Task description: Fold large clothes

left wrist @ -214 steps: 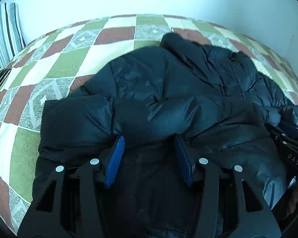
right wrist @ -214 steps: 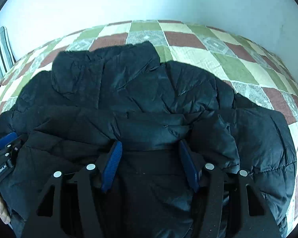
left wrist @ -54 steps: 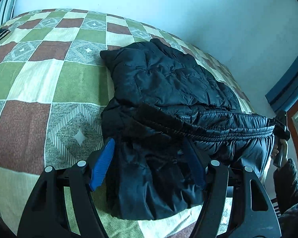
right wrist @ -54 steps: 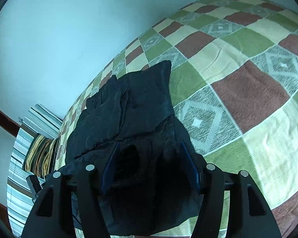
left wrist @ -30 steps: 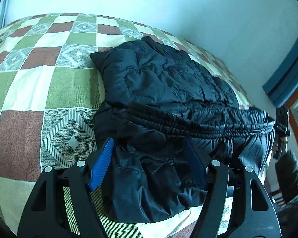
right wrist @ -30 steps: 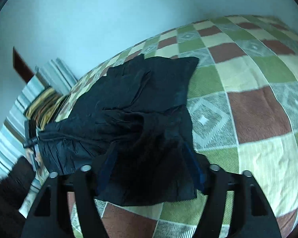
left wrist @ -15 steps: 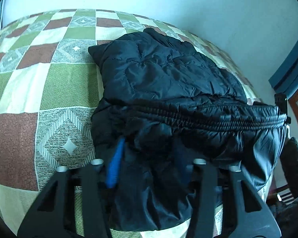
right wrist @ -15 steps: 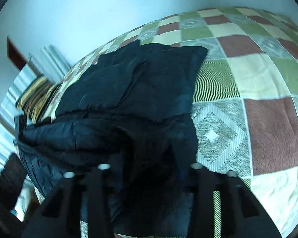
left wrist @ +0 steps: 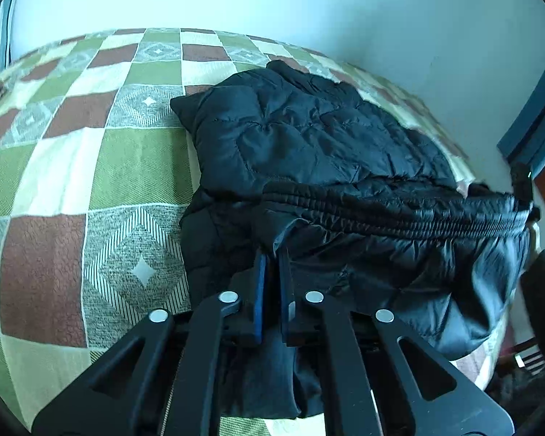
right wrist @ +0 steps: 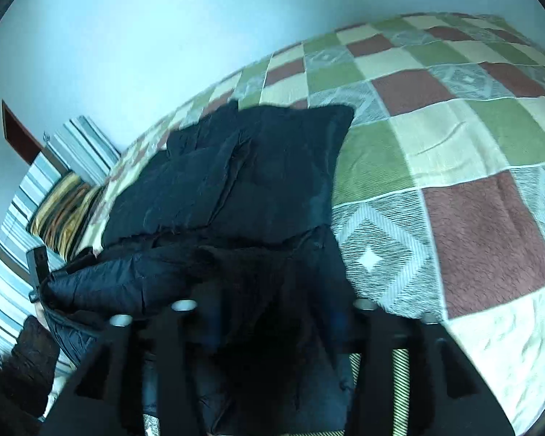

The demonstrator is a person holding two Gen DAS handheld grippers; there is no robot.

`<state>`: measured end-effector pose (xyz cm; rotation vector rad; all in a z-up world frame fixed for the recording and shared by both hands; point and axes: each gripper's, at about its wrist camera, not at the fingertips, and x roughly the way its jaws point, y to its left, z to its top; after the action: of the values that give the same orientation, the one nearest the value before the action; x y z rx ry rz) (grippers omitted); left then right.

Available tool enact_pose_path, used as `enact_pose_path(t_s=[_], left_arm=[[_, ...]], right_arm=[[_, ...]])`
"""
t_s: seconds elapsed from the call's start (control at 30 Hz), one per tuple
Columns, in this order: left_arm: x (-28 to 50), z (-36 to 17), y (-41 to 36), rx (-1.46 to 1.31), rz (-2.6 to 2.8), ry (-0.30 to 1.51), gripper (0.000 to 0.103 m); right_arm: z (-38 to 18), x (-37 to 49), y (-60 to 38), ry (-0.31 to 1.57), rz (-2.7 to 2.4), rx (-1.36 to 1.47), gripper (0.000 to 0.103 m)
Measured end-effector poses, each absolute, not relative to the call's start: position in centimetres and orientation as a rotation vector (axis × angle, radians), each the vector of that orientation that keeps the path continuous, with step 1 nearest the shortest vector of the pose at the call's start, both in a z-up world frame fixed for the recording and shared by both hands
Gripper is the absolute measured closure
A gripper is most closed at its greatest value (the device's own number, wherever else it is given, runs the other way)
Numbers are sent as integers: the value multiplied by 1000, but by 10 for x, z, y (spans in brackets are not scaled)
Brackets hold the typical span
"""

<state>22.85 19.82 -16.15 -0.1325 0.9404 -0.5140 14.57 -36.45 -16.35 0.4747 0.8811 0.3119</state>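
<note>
Fabric now sits pinched between the blue pads of the left gripper (left wrist: 270,272), whose fingers have drawn nearly together since half a second ago, when they stood spread around the same bunch of cloth. What they clamp is a thin fold at the near edge of the black puffer jacket (left wrist: 309,138), right at the fingertips.

Ahead of that claw the jacket lies doubled on the checkered bedspread (left wrist: 134,160), with its ribbed, gathered hem running off to the right and lifted off the bed.

The right gripper (right wrist: 272,312) is blurred and buried in dark cloth. Its fingers look fairly wide apart with the jacket bulging between them, but I cannot tell whether they have closed on anything. Beyond it the quilted body of the jacket stretches forward and to the left, toward striped pillows (right wrist: 54,196).

With the left side secured, the near edge is probably ready to be carried over for another fold, once the right side has a firm hold too. Slippery nylon may slide out of a thin pinch.
</note>
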Motion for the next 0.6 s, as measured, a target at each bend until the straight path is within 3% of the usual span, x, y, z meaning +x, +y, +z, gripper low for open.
enact_pose_path(t_s=[0.07,0.2,0.3,0.5,0.6], left_arm=[[228,-158,206,-176,-524,928,90],[224,-147,212,-217,-553,882,56],[219,-139,213,-234,-588,844,44],[223,-153,202,-200,-632,923,41],[230,-162,195,-177,-640,962,41]], right_arm=[[-156,135,-374,828,328,511,41],[-145,116,-395,770,308,519,40],[-152,105,-404,792,292,484,40],[-171,100,-385,881,397,390,39],[-174,109,-366,891,423,290,29]])
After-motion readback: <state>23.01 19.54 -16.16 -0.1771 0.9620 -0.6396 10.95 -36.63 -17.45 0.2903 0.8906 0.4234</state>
